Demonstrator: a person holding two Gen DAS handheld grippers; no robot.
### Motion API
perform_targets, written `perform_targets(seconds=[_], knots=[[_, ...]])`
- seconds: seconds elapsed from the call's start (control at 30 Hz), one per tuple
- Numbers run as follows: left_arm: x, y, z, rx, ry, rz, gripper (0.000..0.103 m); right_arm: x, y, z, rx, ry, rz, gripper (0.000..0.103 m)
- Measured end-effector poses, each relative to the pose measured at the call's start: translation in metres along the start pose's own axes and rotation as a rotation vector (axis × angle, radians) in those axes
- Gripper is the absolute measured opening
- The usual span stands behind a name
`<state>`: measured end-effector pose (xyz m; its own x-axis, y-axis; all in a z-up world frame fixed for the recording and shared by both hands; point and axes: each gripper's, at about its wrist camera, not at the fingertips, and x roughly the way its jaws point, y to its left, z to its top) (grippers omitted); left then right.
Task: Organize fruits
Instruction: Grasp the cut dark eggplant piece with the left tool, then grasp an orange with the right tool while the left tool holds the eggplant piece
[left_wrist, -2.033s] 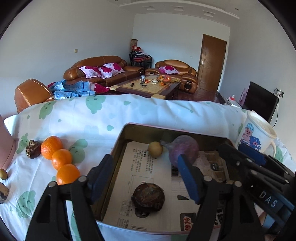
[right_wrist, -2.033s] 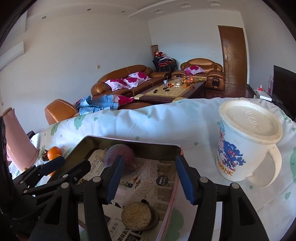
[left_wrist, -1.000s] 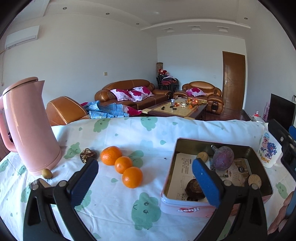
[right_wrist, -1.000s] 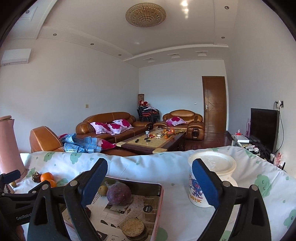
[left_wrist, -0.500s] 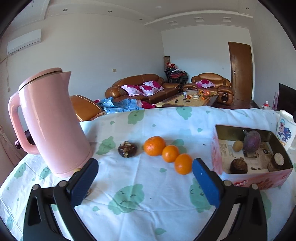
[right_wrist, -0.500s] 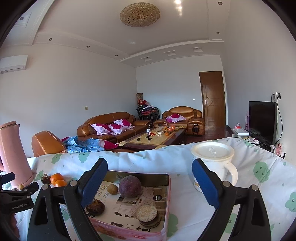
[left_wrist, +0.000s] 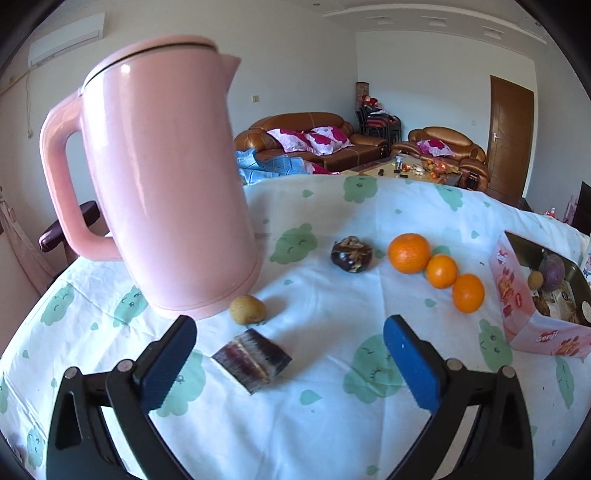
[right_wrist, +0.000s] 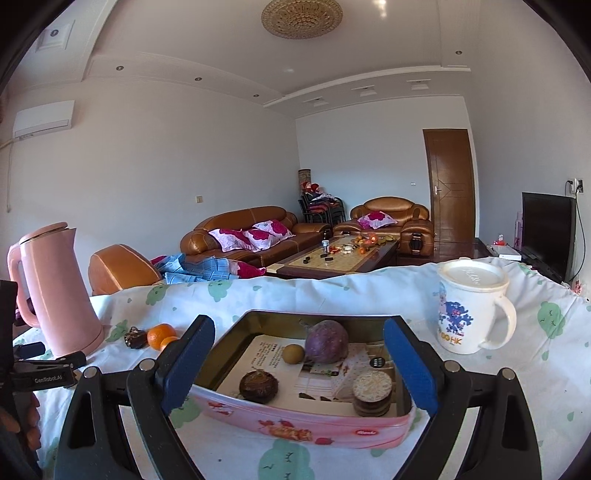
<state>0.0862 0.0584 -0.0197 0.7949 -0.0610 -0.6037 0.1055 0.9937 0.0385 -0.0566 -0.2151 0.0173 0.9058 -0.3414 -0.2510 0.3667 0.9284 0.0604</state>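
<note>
Left wrist view: the left gripper (left_wrist: 290, 354) hangs over the tablecloth (left_wrist: 332, 424) with its blue pads spread wide and nothing pinched. Taking the pink kettle (left_wrist: 159, 177) as the landmark, a cut dark wedge of fruit (left_wrist: 253, 360) lies nearest the camera, in front of the kettle's base and between the two pads. Just behind it a small brown kiwi-like fruit (left_wrist: 246, 309) sits right beside the kettle's foot. Farther back and to the kettle's right is a dark, cracked round fruit (left_wrist: 351, 254), apart from the kettle. Beyond that three oranges (left_wrist: 441, 270) run in a touching diagonal row away from the kettle toward the pink tin box (left_wrist: 532, 321) at the far right edge. In the right wrist view the right gripper (right_wrist: 299, 365) is also spread wide and empty, poised in front of the tin box (right_wrist: 303, 424), which stands well to the right of the kettle (right_wrist: 55, 288). Inside it, near to far, are a dark round fruit (right_wrist: 258, 386) and a stack of pale-topped round slices (right_wrist: 371, 393), then a small brown fruit (right_wrist: 293, 353) touching a big purple one (right_wrist: 327, 341). A lidded white mug (right_wrist: 469, 306) stands past the box, farthest from the kettle.
</note>
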Motion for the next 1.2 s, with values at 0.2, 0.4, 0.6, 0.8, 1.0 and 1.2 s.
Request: perform_targets(seconds=[0.2,0.4,0.6,0.8,1.0,1.2], knots=[[0.022,0.036,-0.005,-0.147,0.125,-0.033,0.098,0.000,0.039,-0.007,-0.045,0.028,0.065,0.094],[0.041,0.049,-0.013,-0.217,0.227,-0.063,0.079,0.005,0.068,-0.012,-0.074,0.067,0.127,0.094],[0.042,0.040,-0.011,-0.180,0.226,-0.105,0.057,0.014,0.089,-0.016,-0.118,0.112,0.169,0.094],[0.035,0.041,-0.009,-0.203,0.185,-0.163,0.056,0.031,0.102,-0.017,-0.154,0.172,0.203,0.070],[0.004,0.022,0.002,-0.131,-0.015,-0.213,0.056,0.069,0.121,-0.013,-0.189,0.294,0.269,0.053],[-0.011,0.010,0.009,-0.067,-0.116,-0.250,0.056,0.113,0.146,-0.014,-0.307,0.424,0.291,0.053]])
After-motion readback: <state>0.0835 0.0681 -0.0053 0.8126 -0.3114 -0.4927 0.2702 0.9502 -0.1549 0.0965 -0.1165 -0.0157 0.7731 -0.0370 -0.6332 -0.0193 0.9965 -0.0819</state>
